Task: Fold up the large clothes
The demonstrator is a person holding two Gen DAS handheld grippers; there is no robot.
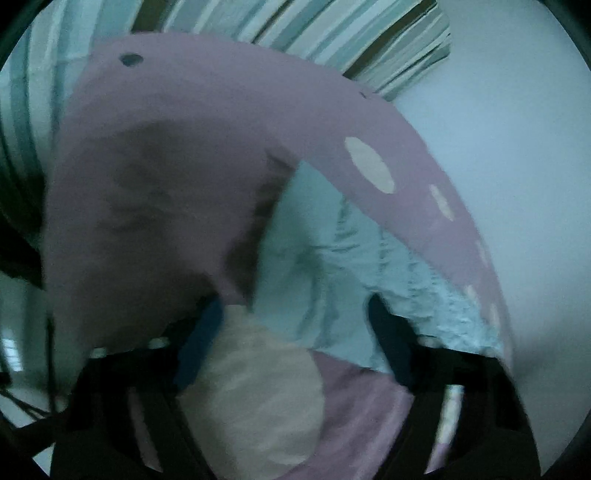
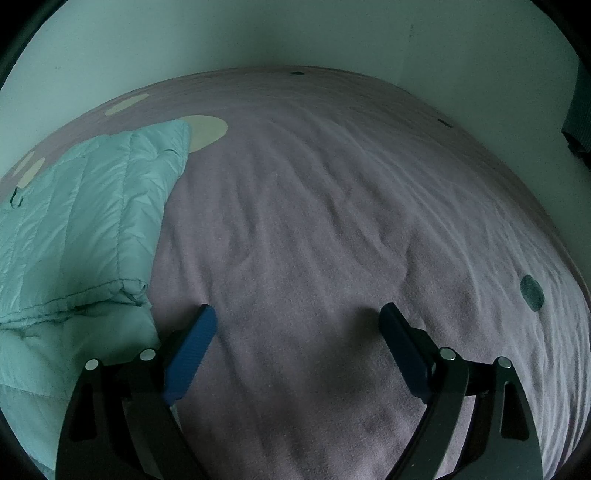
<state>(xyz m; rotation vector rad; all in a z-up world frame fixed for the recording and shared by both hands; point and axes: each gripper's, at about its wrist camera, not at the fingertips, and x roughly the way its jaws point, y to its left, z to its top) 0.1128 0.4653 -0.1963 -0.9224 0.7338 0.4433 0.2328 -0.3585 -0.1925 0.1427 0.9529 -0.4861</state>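
Mint-green quilted jacket (image 2: pixel 85 229) lies on the left part of a mauve bedspread (image 2: pixel 314 240) dotted with cream and dark spots, on a bed set against pale walls (image 2: pixel 258 33). The right tongs (image 2: pixel 297 317) stand spread over bare, wrinkled bedspread, pinching nothing. In the blurred left view, the left tongs (image 1: pixel 295 314) look parted, with bedspread and a cream spot (image 1: pixel 255 398) between the fingers; whether they pinch it I cannot tell. Striped bedding (image 1: pixel 295 26) lies beyond.

Wide bare purple blanket (image 2: pixel 314 221) ahead lies open; the mint quilted jacket (image 2: pixel 81 221) blocks the left side.
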